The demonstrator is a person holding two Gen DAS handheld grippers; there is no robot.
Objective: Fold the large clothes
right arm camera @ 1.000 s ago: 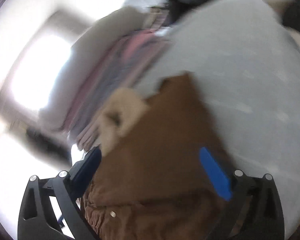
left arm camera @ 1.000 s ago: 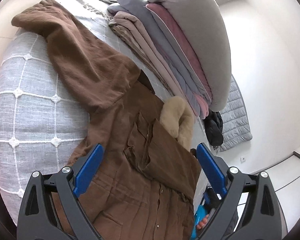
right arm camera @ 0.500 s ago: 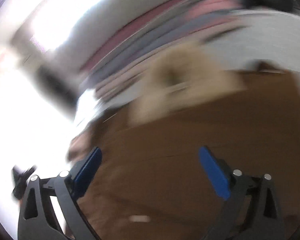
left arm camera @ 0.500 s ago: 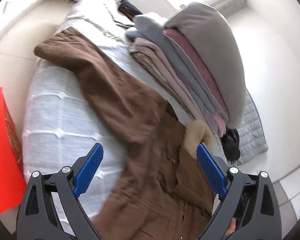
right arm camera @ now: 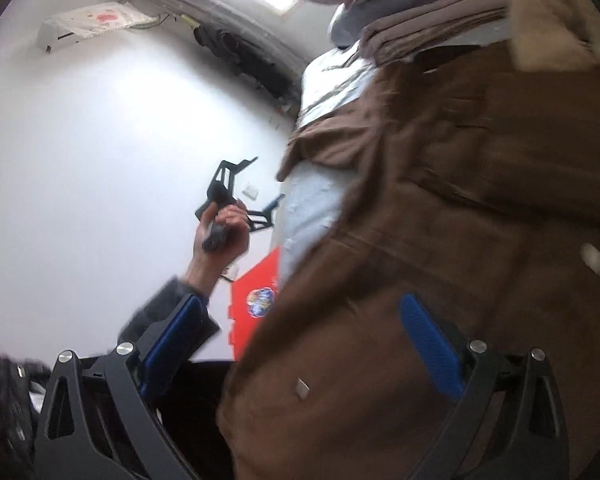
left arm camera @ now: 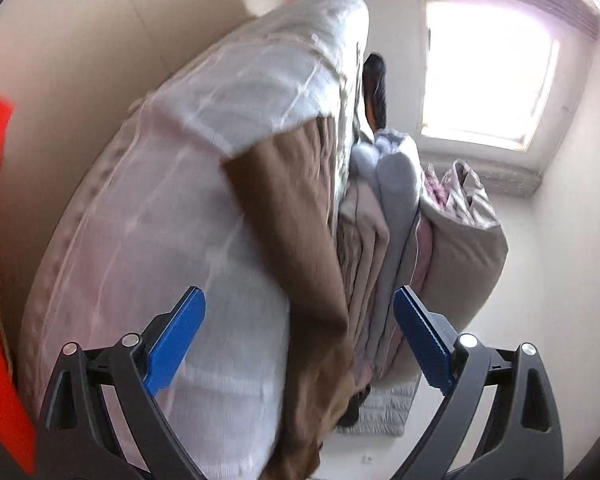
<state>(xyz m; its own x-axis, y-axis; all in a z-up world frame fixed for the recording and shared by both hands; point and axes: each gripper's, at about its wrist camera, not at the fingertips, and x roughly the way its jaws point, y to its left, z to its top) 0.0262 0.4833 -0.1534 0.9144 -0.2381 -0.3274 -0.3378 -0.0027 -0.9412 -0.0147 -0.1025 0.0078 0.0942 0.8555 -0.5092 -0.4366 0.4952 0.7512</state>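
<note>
One brown coat (right arm camera: 440, 208) spread on the bed (left arm camera: 172, 208) beside one stack of folded bedding (left arm camera: 404, 240); my left gripper (left arm camera: 296, 340) and right gripper (right arm camera: 300, 344) both splayed, fingers empty.

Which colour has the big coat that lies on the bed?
Brown, with a beige fleecy collar. The coat shows best in the right wrist view.

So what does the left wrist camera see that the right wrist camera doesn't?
Only the left wrist view shows the bright window and the full stack of folded bedding. Only the right wrist view shows the person's hand holding the left gripper, an air conditioner and the coat's pale furry collar. Both show the brown coat on the bed and something red beside it.
</note>
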